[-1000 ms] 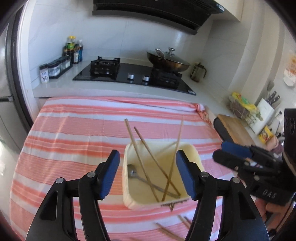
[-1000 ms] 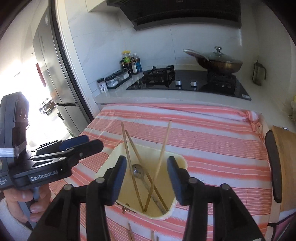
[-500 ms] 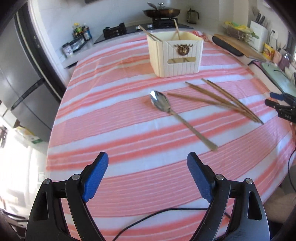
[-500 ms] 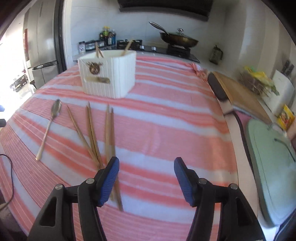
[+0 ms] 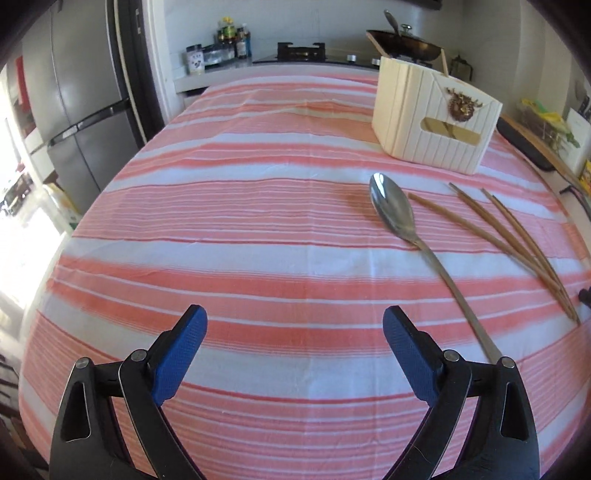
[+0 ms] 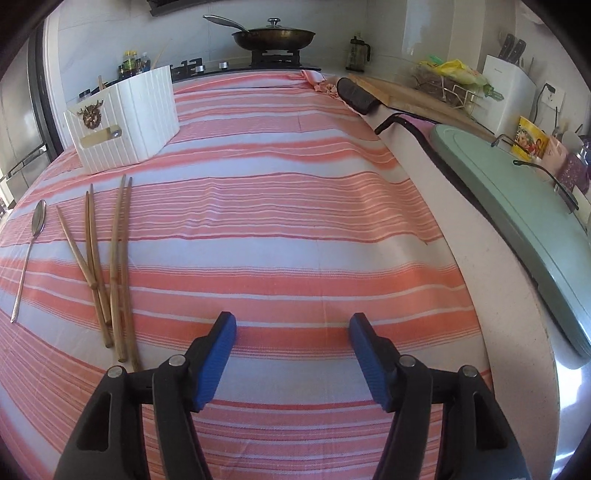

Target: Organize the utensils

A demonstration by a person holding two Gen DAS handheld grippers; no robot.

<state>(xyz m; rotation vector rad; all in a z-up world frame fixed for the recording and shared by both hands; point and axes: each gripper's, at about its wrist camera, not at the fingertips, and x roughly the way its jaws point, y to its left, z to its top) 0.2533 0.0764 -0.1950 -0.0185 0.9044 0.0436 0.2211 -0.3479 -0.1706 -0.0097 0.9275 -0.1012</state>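
- Left wrist view: left gripper (image 5: 294,341) at bottom centre, jaws have just been opening, now spread wide w/ nothing between them, only the pink-and-white striped tablecloth (image 5: 240,229) under.
- Spoon (image 5: 413,236) lies mid-right on the cloth, bowl toward the cream utensil box (image 5: 432,122) at upper right. Chopsticks (image 5: 517,243) lie loose just right of the spoon.
- Room: grey fridge (image 5: 85,110) upper left, spice jars (image 5: 221,44) + stove (image 5: 301,51) along the top.
- Right wrist view: right gripper (image 6: 291,343) bottom centre, jaws have just been opening too, moderately apart, empty, over bare cloth.
- Chopsticks (image 6: 107,266) and spoon (image 6: 29,251) at left edge, box (image 6: 125,122) upper left w/ sticks poking out.
- Lidded pan (image 6: 273,35) top centre, wooden board (image 6: 417,98) and green board (image 6: 517,206) on the right.
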